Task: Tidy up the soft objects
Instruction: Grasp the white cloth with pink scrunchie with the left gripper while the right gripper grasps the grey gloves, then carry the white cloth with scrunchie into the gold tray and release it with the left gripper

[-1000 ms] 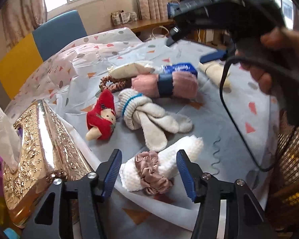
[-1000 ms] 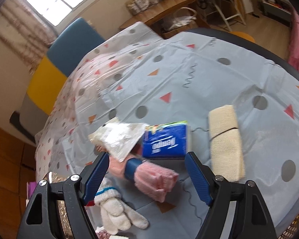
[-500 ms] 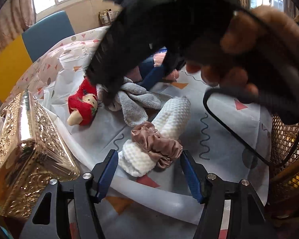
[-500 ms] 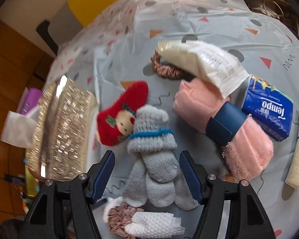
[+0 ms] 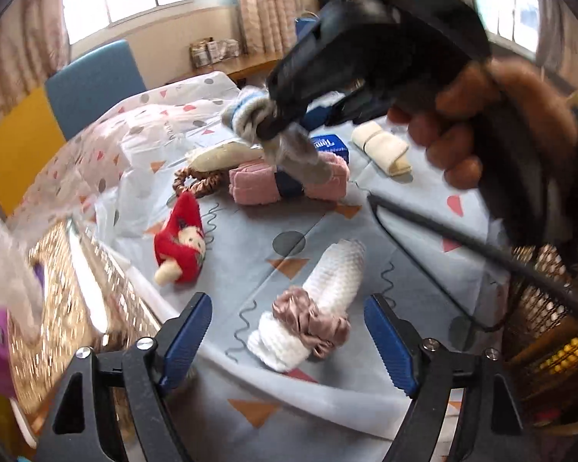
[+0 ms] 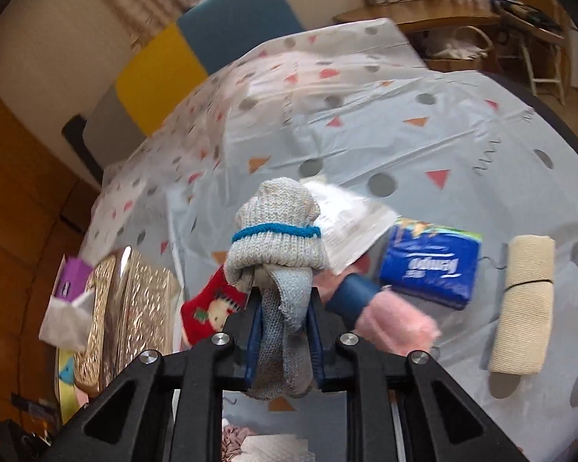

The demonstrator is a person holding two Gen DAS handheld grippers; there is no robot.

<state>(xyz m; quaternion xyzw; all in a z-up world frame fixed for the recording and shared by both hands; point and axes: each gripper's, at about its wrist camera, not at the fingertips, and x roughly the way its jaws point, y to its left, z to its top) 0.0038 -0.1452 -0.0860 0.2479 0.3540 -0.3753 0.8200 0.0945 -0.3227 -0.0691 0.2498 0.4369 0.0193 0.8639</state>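
Socks (image 6: 277,269) hang pinched in the right gripper (image 6: 283,342), jaws just closed, lifted clear of the table. Grip sits on loose toes; they could slip. Left gripper (image 5: 289,338), just opening, straddles the white roll (image 5: 327,300) untouched.

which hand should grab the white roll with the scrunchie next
Left. The left hand-held gripper is open with the white roll lying on the table between its fingers, untouched. The right hand-held gripper is already shut on the grey socks, lifted off the table.
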